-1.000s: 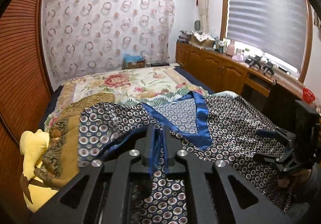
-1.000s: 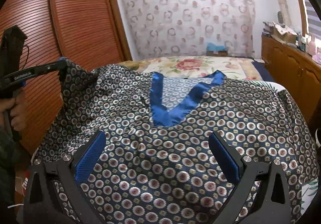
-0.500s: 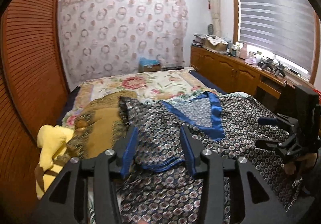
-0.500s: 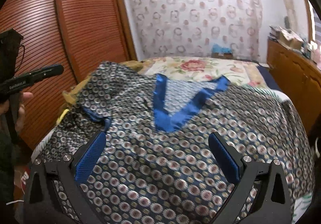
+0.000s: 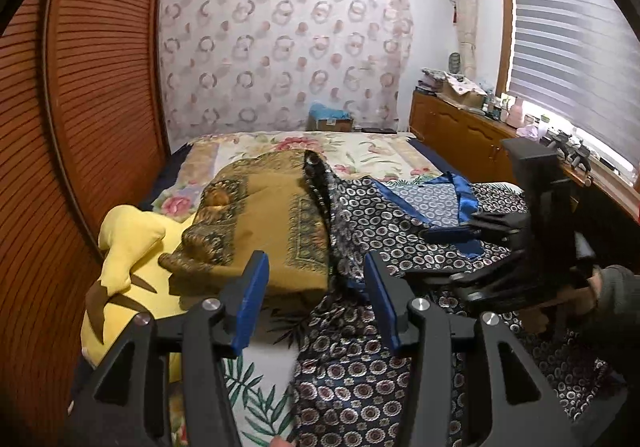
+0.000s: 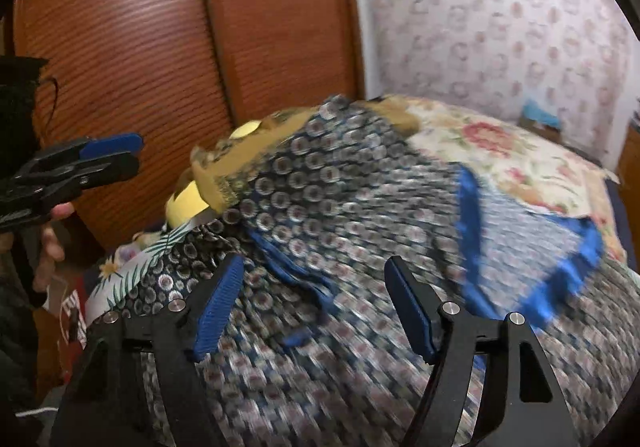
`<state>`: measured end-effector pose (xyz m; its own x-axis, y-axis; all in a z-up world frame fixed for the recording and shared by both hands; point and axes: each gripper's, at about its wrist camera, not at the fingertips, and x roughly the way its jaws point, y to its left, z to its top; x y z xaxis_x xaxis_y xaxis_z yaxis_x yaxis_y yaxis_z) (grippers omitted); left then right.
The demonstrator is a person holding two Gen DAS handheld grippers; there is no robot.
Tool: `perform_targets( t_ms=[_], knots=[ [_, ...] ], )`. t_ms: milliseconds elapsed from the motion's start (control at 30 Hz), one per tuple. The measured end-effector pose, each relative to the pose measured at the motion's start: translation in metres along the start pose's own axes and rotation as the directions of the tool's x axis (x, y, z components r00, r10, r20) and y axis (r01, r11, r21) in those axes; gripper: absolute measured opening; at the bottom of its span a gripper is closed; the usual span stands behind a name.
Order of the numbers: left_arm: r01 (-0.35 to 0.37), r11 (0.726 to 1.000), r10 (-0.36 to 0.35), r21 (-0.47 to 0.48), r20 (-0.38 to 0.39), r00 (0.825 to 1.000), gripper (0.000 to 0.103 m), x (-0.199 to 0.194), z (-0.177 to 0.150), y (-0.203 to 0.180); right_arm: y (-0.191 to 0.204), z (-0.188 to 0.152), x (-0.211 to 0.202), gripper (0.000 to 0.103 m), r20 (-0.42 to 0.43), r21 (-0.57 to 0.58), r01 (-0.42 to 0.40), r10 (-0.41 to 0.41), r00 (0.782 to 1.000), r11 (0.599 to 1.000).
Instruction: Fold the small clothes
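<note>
With its blue-padded fingers parted and nothing pressed between them, my left tool hangs over the near left edge of the dark satin garment printed with small rings and trimmed in bright blue; its jaws have just been opening, and only a loose fold of that cloth lies below the gap. My right tool is parted too, its jaws having just been closing a little, and it hovers above the same garment without pinching it, though that view is blurred. The garment lies spread across the bed with the floral cover, its blue V neckline toward the far side. Just beside its left edge rests a folded mustard-gold patterned cloth, which overlaps a yellow plush toy near the slatted brown wardrobe door.
</note>
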<state>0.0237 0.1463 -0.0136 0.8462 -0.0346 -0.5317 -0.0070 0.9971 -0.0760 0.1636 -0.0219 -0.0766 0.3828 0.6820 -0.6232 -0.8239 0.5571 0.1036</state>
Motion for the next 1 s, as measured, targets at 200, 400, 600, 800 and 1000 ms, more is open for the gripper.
perform_targets(
  t_ms=[200,400,600,800,1000],
  knots=[
    [-0.011,1.000,0.011,-0.017,-0.004,1.000,0.048,-0.002,-0.006,0.008,0.018,0.011,0.059,0.075,-0.095,-0.046,-0.029,0.024,0.995,0.999],
    [-0.003,1.000,0.002,-0.024,-0.014,1.000,0.048,0.003,-0.010,0.009,0.022,0.009,0.095,0.075,-0.173,-0.097,0.053,-0.069,0.982,0.994],
    [0.010,1.000,-0.011,-0.020,-0.028,1.000,0.048,0.009,-0.014,0.005,-0.007,0.015,0.094,0.075,-0.159,-0.062,0.211,-0.218,0.963,0.976],
    [0.034,0.999,-0.034,-0.008,-0.056,0.998,0.048,0.026,-0.016,-0.010,-0.049,0.019,0.059,0.075,-0.118,0.048,0.256,-0.249,0.961,0.965],
    [0.077,0.997,-0.073,0.024,-0.116,0.991,0.048,0.055,-0.020,-0.037,-0.063,0.020,0.013,0.075,-0.044,0.077,0.234,-0.231,0.972,0.969]
  ],
)
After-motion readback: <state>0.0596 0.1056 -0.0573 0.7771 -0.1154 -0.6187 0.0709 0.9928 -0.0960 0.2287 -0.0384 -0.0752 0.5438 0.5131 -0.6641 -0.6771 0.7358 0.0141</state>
